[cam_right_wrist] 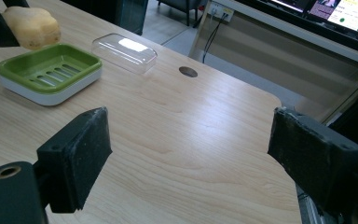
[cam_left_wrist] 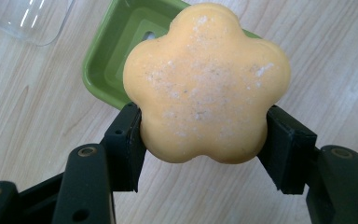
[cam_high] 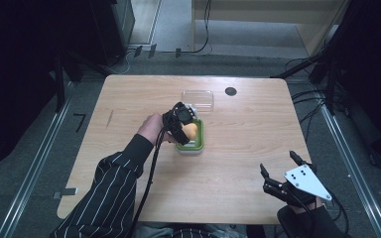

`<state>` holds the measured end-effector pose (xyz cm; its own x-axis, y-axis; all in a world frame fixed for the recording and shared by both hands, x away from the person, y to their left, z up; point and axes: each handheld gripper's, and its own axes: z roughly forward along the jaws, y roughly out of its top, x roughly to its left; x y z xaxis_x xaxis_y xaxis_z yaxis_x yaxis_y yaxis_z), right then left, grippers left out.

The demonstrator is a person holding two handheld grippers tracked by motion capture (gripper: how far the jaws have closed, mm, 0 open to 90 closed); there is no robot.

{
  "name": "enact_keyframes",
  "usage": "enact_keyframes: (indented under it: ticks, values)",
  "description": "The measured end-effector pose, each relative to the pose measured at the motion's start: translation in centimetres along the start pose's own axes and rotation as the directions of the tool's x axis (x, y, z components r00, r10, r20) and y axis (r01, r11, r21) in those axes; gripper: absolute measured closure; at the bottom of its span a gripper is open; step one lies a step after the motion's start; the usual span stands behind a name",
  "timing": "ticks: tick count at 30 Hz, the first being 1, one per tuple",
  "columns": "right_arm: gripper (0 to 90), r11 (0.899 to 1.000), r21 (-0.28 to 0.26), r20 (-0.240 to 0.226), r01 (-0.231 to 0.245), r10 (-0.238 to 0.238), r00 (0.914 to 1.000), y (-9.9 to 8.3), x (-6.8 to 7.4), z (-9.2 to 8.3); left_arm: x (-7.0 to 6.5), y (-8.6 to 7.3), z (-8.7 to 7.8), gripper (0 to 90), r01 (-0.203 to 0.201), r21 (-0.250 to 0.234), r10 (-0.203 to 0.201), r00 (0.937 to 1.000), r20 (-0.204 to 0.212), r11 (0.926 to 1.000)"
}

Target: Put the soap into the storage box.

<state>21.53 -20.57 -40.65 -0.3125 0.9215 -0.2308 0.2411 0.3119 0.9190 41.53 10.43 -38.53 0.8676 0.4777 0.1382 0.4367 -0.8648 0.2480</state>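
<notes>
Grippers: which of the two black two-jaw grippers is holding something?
The left gripper, clamped on the orange flower-shaped soap above the green soap dish; the right gripper is open.

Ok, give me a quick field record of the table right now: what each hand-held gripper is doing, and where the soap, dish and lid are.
left hand-held gripper: shut on the soap, over the dish
soap: orange, flower-shaped, held above the dish, not resting in it
dish: green with a white base, slotted, empty, mid-table
lid: clear plastic, on the table beyond the dish, apart from it
right hand-held gripper: open, holding nothing, at the near right of the table
table: light wood, dark round hole near the far edge
</notes>
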Motion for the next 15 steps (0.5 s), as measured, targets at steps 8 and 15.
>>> enact_keyframes:
  ticks: [8, 15]
  values:
    - [13.3, 1.000, 0.000, 0.000, 0.001, -0.001, 1.0000, 0.0, 0.0, 0.0, 0.7, 0.3, 0.6, 39.5, 0.010, -0.001, -0.010, 0.9999, -0.001, 0.9999]
    - [13.3, 1.000, 0.001, 0.001, 0.003, -0.003, 1.0000, 0.0, 0.0, 0.0, 1.1, 0.5, 1.1, 39.5, 0.012, -0.004, -0.012, 0.9997, -0.019, 0.9999]
